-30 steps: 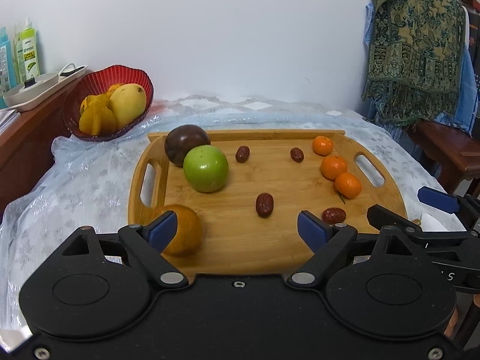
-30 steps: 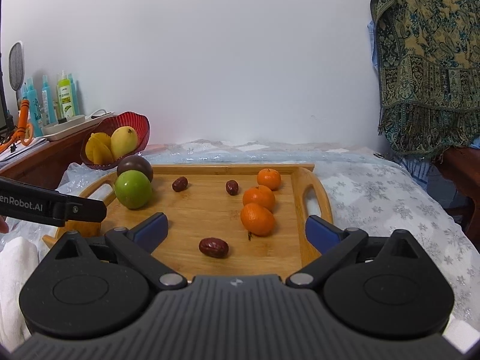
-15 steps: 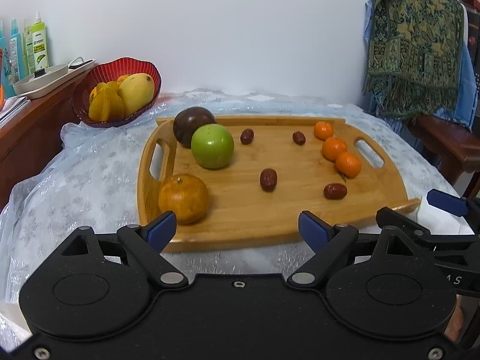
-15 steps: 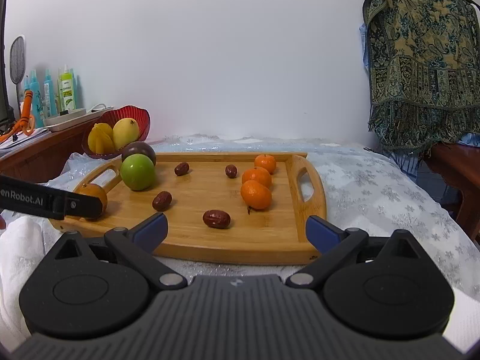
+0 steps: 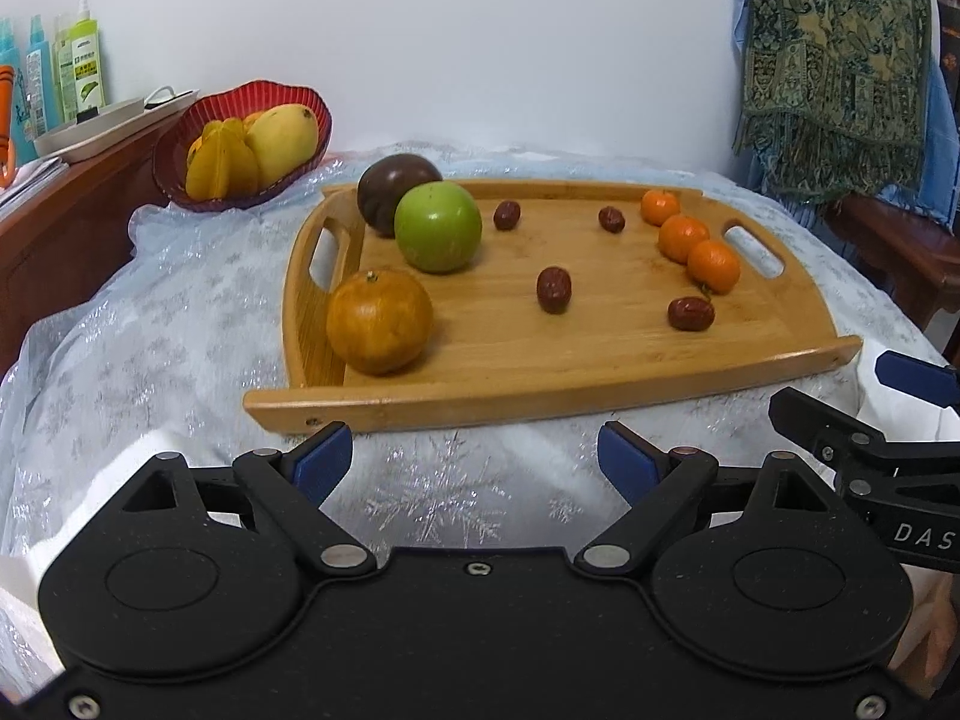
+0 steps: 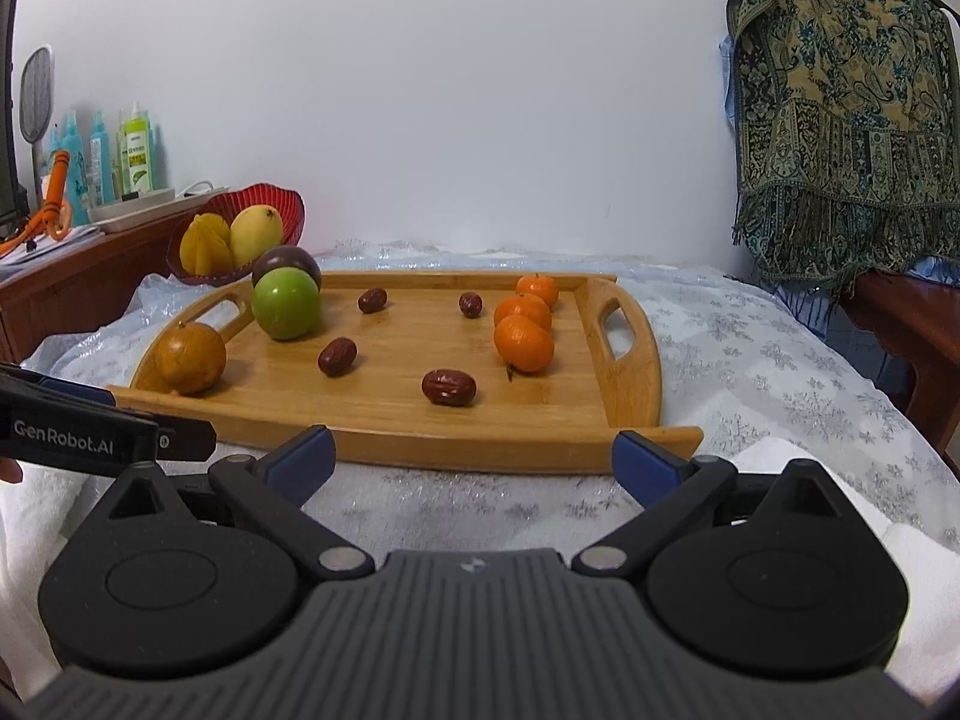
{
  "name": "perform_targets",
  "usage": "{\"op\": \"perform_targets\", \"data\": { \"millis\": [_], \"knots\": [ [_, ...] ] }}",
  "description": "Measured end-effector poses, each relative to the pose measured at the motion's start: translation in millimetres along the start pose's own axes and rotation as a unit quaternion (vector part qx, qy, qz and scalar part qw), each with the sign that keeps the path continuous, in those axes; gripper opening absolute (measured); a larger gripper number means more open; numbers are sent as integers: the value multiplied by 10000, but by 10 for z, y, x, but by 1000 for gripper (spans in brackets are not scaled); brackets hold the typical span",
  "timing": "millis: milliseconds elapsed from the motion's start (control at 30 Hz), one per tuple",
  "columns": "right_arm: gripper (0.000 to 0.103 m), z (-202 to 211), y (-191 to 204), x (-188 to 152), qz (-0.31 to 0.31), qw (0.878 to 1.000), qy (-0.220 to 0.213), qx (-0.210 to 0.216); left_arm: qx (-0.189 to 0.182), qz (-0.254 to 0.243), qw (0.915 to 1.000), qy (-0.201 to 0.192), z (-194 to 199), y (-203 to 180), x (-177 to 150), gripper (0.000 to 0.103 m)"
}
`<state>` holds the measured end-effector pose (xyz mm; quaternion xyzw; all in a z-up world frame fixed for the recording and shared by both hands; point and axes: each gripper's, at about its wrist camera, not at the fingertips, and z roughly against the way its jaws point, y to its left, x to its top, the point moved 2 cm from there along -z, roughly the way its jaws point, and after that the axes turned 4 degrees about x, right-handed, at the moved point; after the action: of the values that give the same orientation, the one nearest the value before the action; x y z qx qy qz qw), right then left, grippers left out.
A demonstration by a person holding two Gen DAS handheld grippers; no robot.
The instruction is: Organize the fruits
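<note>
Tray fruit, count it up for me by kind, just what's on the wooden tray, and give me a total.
On the tray:
Small oranges: 3
Red dates: 4
Big orange: 1
Green apple: 1
Dark purple fruit: 1
Total: 10

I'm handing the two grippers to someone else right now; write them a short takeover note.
Left gripper: jaws open, empty, over the cloth in front of the tray.
Right gripper: jaws open, empty, beside it.
On the wooden tray: dark round fruit, green apple and large orange at the left; three small mandarins in a row at the right; four red dates spread between.
Red bowl behind the tray holds a mango and starfruit.
Done: like fruits look grouped. Left: unclear; the dates are the loosest group.
</note>
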<state>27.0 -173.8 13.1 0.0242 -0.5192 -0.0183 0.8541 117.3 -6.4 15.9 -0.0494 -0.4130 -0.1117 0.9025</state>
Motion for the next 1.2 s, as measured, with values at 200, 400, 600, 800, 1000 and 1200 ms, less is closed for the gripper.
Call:
{"op": "perform_targets", "data": {
  "millis": [200, 400, 600, 800, 1000, 1200],
  "knots": [
    [103, -37, 54, -56, 116, 9998, 99, -103, 77, 29, 10000, 13, -97, 3, -111, 89],
    [103, -102, 90, -84, 250, 9993, 186, -219, 52, 88, 9999, 101, -207, -10, -210, 89],
    [103, -184, 109, -122, 343, 9984, 323, -316, 67, 181, 9998, 100, -260, 31, -228, 90],
    [103, -264, 123, -165, 344, 9976, 482, -366, 88, 192, 9997, 139, -287, 39, -229, 96],
    [103, -331, 125, -195, 336, 9965, 644, -402, 104, 179, 9997, 162, -296, 41, -233, 98],
    [103, -376, 140, -229, 351, 9956, 769, -398, 150, 162, 9996, 165, -310, 38, -237, 99]
  ]
}}
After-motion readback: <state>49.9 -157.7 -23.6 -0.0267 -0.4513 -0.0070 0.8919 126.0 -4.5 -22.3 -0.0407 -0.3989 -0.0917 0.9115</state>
